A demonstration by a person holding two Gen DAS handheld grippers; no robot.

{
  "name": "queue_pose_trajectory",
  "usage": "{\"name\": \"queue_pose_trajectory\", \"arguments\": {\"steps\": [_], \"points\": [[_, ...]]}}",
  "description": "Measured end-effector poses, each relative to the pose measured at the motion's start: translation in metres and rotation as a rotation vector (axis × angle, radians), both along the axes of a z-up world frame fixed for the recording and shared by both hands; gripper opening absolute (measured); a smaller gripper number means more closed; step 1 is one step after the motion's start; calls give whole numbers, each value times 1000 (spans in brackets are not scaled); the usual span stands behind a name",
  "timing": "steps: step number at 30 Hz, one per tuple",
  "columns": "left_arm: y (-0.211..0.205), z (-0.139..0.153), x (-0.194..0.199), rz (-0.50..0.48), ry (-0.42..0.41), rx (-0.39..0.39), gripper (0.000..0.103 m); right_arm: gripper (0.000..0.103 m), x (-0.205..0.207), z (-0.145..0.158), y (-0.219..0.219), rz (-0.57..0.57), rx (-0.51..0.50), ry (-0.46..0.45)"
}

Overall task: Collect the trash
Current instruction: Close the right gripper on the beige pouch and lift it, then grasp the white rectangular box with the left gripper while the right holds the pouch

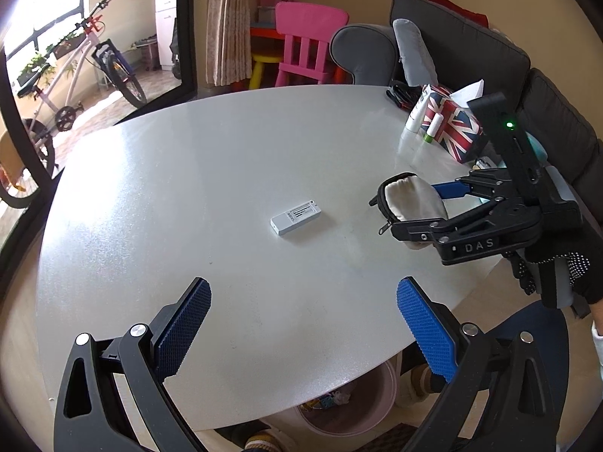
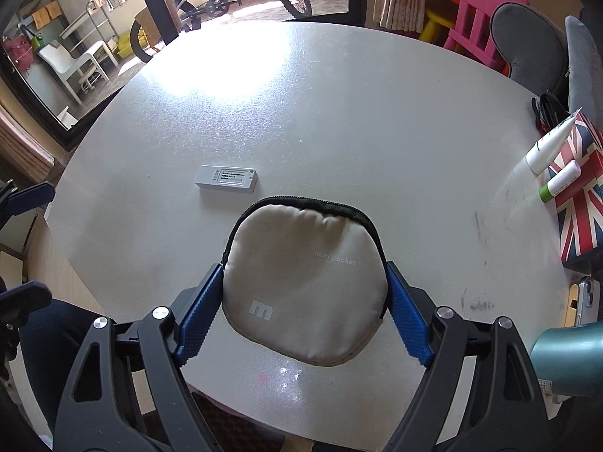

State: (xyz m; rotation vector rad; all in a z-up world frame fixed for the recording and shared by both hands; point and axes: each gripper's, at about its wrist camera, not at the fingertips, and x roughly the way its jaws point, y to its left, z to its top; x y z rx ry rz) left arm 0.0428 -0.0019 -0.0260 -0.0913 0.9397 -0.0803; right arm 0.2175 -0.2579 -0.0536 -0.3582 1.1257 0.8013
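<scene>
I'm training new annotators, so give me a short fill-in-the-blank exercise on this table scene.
1. The right gripper is closed on a beige ____.
2. The left gripper holds ____.
3. The small white box lies on the ____.
4. The bin stands ____ the table.

Missing words: pouch; nothing; table; under

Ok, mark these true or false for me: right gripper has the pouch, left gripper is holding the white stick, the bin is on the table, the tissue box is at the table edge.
1. The right gripper grips the grey zip pouch. True.
2. The left gripper holds the white stick. False: it is open and empty; the stick lies on the table.
3. The pink bin stands on the table. False: it sits on the floor beneath.
4. The flag-pattern tissue box stands near the table edge. True.
</scene>
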Motion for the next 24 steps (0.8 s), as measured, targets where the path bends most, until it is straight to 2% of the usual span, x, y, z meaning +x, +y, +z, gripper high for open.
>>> {"name": "queue_pose_trajectory", "arguments": {"steps": [13,24], "points": [[9,-16,47,-41,60,29,95,82,-5,10,-30,-1,32,10],[7,-36,93,-156,100,90,95,82,1,10,-41,-25,38,18]]}}
